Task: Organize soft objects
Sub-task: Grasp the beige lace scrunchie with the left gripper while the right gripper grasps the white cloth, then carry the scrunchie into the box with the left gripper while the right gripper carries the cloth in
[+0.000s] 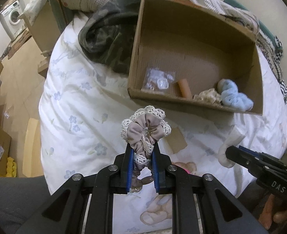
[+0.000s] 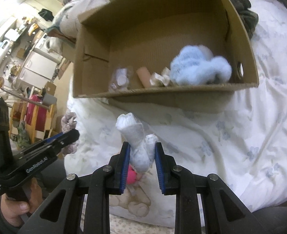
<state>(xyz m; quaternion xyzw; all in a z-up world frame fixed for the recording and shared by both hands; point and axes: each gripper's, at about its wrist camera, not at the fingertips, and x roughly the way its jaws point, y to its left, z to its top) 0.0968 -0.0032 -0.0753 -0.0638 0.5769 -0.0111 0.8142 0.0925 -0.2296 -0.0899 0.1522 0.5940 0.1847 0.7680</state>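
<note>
The left gripper (image 1: pixel 142 154) is clamped on a scrunchie (image 1: pixel 143 132), a ruffled ring of grey-taupe satin edged with cream crochet lace; it sits at lower centre of the left view, its loop standing up above the blue pads while its lower part is pinched and hidden between them. In the right view only a wrinkled scrap of it shows at left, behind the left gripper (image 2: pixel 73 134). The right gripper (image 2: pixel 140 152) is closed on a white cloth piece (image 2: pixel 137 140), soft and fuzzy, with a rounded lobed end pointing up; what it is cannot be made out. In the left view the right gripper (image 1: pixel 228 153) enters from the lower right edge, holding the white piece (image 1: pixel 228 146) just under a folded tip. The box (image 1: pixel 135 58) of brown cardboard lies on the quilt (image 1: pixel 75 97) in the upper half of both views, open side facing the cameras. Along its near wall lie a clear bag (image 1: pixel 159 80), a peach tube (image 1: pixel 184 87), a cream lace bundle (image 1: pixel 207 95) and a fluffy pale-blue item (image 1: pixel 233 94), all partly cut off by the box's front edge. The blue item is blurred in the right view. A dark camouflage cloth (image 1: pixel 104 39) is half hidden behind the box's left wall. A pink thing (image 2: pixel 132 175) peeks out below the white piece, mostly covered.
</note>
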